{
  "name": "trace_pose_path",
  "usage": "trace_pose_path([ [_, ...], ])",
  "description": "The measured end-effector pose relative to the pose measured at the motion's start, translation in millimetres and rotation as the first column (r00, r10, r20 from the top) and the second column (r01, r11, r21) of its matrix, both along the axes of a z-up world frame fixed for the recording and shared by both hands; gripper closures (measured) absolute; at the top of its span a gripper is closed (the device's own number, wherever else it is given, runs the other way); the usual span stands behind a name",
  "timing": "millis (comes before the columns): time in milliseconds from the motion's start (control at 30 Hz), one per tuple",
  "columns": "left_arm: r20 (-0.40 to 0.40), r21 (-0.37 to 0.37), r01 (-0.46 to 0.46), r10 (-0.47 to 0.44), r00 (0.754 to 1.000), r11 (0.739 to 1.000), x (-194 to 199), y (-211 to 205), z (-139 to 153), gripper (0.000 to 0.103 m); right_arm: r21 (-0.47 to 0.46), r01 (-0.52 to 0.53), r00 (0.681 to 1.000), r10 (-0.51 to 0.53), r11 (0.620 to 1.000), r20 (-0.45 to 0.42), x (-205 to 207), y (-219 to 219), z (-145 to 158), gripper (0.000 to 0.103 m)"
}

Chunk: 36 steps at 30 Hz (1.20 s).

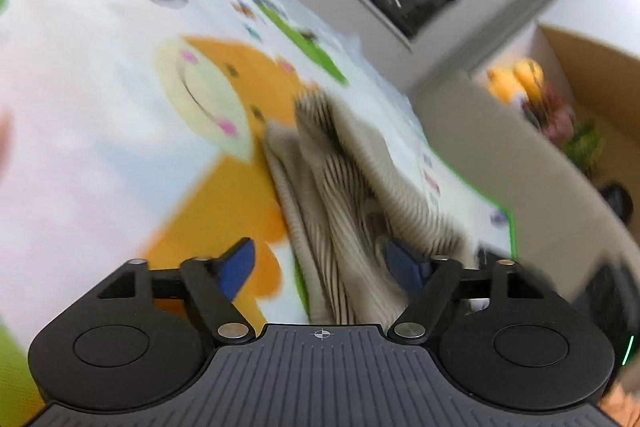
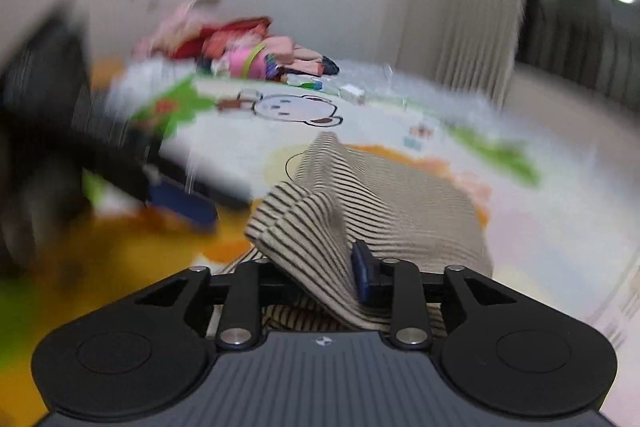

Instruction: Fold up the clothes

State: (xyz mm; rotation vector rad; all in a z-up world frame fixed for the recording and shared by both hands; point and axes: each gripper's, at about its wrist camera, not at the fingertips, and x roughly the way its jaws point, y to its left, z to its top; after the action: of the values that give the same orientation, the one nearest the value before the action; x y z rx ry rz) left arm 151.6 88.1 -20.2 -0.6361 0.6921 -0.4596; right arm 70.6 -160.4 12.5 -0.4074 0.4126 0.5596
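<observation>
The striped garment (image 2: pixel 372 195) is a soft ribbed knit, beige with thin dark stripes, bunched into loose folds and ridges on the play mat (image 2: pixel 420 115). Its fabric drapes heavily, with one peak standing up near the middle and a doubled edge rolling over at the near side. In the left wrist view the same garment (image 1: pixel 344 187) lies crumpled across the orange cartoon figure printed on the mat (image 1: pixel 100 107), the cloth looking fuzzy from blur.

The right gripper (image 2: pixel 320 273) has its jaws drawn close with a fold of the striped cloth pinched between them; one blue pad shows against the fabric, the other is buried under it. The left gripper (image 1: pixel 320 265) stands spread wide, its blue pads well apart, cloth lying between them and against the right-hand pad without being clamped.

The mat is smooth, glossy and pale, printed with bright animals. Beyond it, a heap of pink and red clothes (image 2: pixel 248 47) sits by the wall.
</observation>
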Motion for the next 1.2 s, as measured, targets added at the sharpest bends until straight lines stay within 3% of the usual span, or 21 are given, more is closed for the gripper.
trace_pose_path([
  [33, 0.019, -0.011, -0.012, 0.012, 1.0, 1.0, -1, 3, 7, 0.02, -0.052, -0.01, 1.0, 0.011, 0.999, 0.029, -7, 10, -3, 0.056],
  [133, 0.081, -0.011, 0.012, -0.011, 0.997, 1.0, -2, -7, 28, 0.009, -0.111, -0.01, 0.997, 0.018, 0.994, 0.077, -18, 25, -7, 0.056],
  [200, 0.098, 0.011, 0.057, -0.058, 0.994, 0.998, 1, -26, 35, 0.008, -0.082, -0.019, 0.998, 0.024, 0.996, 0.057, -20, 22, -3, 0.054],
  [267, 0.094, 0.068, 0.086, -0.093, 0.991, 0.994, 4, -44, 34, 0.011, -0.036, -0.042, 0.999, 0.042, 0.998, 0.019, -22, 16, 3, 0.043],
  [367, 0.05, 0.192, 0.075, -0.086, 0.995, 0.978, 12, -59, 21, 0.025, 0.109, -0.116, 0.987, 0.127, 0.987, -0.1, -26, -14, 23, 0.035],
  [433, 0.016, 0.196, 0.067, -0.072, 0.997, 0.978, 17, -56, 9, 0.023, 0.163, -0.113, 0.983, 0.134, 0.98, -0.125, -32, -36, 37, 0.036],
  [500, 0.007, 0.195, 0.064, -0.067, 0.998, 0.979, 17, -53, 4, 0.022, 0.208, -0.079, 0.987, 0.106, 0.975, -0.123, -36, -56, 47, 0.047],
  [533, 0.007, 0.193, 0.064, -0.066, 0.998, 0.979, 16, -51, 3, 0.022, 0.232, -0.05, 0.988, 0.082, 0.971, -0.128, -36, -65, 50, 0.058],
  [567, 0.01, 0.197, 0.064, -0.067, 0.998, 0.978, 15, -51, 3, 0.022, 0.255, -0.017, 0.989, 0.054, 0.967, -0.137, -34, -73, 51, 0.06],
  [633, 0.016, 0.207, 0.064, -0.069, 0.998, 0.976, 15, -54, 4, 0.022, 0.267, 0.038, 0.984, 0.011, 0.963, -0.177, -29, -81, 43, 0.06],
  [733, 0.008, 0.211, 0.067, -0.07, 0.997, 0.975, 13, -55, 5, 0.02, 0.234, 0.103, 0.956, -0.031, 0.967, -0.291, -10, -78, 7, 0.06],
  [800, 0.002, 0.218, 0.072, -0.074, 0.997, 0.973, 12, -56, 4, 0.02, 0.236, 0.113, 0.956, -0.042, 0.965, -0.29, -5, -74, -6, 0.057],
  [867, 0.003, 0.229, 0.066, -0.068, 0.998, 0.971, 11, -55, 3, 0.019, 0.252, 0.097, 0.957, -0.021, 0.963, -0.288, -7, -75, -1, 0.05],
  [1067, 0.01, 0.235, 0.059, -0.063, 0.998, 0.97, 11, -56, 3, 0.016, 0.34, 0.062, 0.957, 0.041, 0.938, -0.288, -11, -99, 31, 0.049],
  [1133, 0.01, 0.231, 0.06, -0.064, 0.998, 0.971, 12, -57, 2, 0.015, 0.325, 0.061, 0.964, 0.029, 0.944, -0.263, -12, -95, 37, 0.049],
  [1200, 0.008, 0.228, 0.059, -0.063, 0.998, 0.972, 12, -56, 2, 0.015, 0.243, 0.049, 0.977, 0.003, 0.969, -0.211, -21, -86, 34, 0.049],
])
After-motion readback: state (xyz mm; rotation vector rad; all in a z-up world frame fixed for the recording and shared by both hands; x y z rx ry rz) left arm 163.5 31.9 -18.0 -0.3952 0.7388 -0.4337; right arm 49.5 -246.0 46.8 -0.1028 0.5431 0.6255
